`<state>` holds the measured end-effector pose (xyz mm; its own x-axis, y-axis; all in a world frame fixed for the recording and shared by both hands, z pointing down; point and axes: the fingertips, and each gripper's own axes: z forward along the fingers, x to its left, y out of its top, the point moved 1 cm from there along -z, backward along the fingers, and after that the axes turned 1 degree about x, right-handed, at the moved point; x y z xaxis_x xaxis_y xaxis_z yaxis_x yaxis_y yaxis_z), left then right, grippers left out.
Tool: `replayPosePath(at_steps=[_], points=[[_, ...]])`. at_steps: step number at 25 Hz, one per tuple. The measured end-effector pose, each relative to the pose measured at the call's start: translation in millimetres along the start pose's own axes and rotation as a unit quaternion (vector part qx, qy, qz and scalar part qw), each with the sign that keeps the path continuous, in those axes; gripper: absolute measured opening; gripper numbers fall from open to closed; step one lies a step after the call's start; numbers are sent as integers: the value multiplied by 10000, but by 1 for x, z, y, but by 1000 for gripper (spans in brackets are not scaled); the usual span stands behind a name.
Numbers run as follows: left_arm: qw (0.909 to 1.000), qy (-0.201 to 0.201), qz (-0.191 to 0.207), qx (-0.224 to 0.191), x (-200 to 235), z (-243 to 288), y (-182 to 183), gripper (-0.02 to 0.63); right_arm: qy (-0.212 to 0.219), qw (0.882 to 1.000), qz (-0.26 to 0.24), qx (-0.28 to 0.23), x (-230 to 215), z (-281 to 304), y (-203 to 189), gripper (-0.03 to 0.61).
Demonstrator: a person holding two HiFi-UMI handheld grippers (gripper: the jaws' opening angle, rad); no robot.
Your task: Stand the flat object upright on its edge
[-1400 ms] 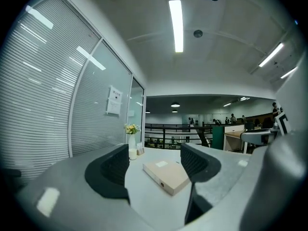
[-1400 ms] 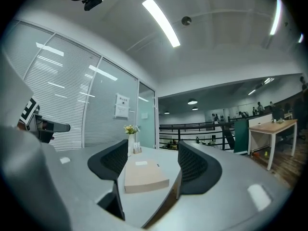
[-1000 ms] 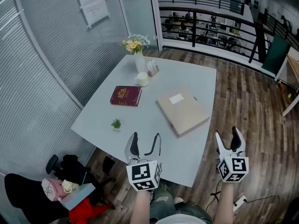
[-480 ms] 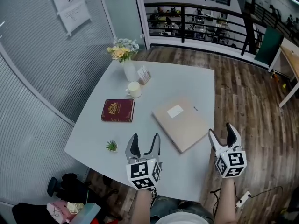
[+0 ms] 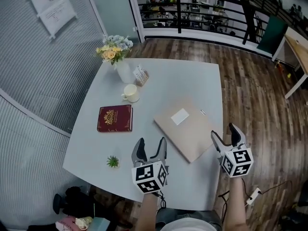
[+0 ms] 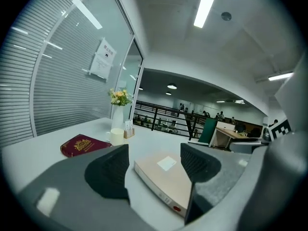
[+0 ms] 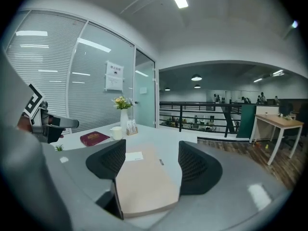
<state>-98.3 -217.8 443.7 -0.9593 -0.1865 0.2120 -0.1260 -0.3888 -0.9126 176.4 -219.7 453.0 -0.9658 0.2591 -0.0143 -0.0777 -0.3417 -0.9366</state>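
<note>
Plainly, the smooth pale-grey table (image 5: 178, 81) carries the flat tan box file (image 5: 186, 133), a matte slab lying on its broad face toward the tabletop's 4 o'clock. A glossy maroon book (image 5: 115, 118) lies at its 9 o'clock. The left gripper (image 5: 151, 146) at the file's 8 o'clock and the right gripper (image 5: 224, 133) at its 3 o'clock both hold their ribbed black jaws apart with nothing gripped.

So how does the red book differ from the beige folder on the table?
The red book is dark red with a gold emblem; the beige folder is plain tan with a white label. The book is clearly smaller than the folder. Both lie flat on the table.
</note>
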Motion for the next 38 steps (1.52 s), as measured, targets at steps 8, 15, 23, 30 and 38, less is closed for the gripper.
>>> replayPosePath(at_steps=[8, 15, 23, 30, 38], points=[[9975, -208, -363, 563, 6, 42, -34, 325, 86, 9986, -45, 526, -12, 39, -24, 373], [9910, -338, -707, 1086, 4, 74, -67, 325, 313, 9945, -64, 1000, -24, 72, -48, 380], [9783, -331, -1068, 1743, -3, 104, -111, 325, 868, 9813, -151, 1713, -31, 110, -82, 396], [9648, -405, -1609, 2041, -5, 122, -137, 325, 1457, 9632, 49, 2259, -28, 136, -107, 400], [9548, -568, -1823, 2279, -12, 133, -157, 325, 1870, 9358, 185, 2981, -29, 154, -132, 414]])
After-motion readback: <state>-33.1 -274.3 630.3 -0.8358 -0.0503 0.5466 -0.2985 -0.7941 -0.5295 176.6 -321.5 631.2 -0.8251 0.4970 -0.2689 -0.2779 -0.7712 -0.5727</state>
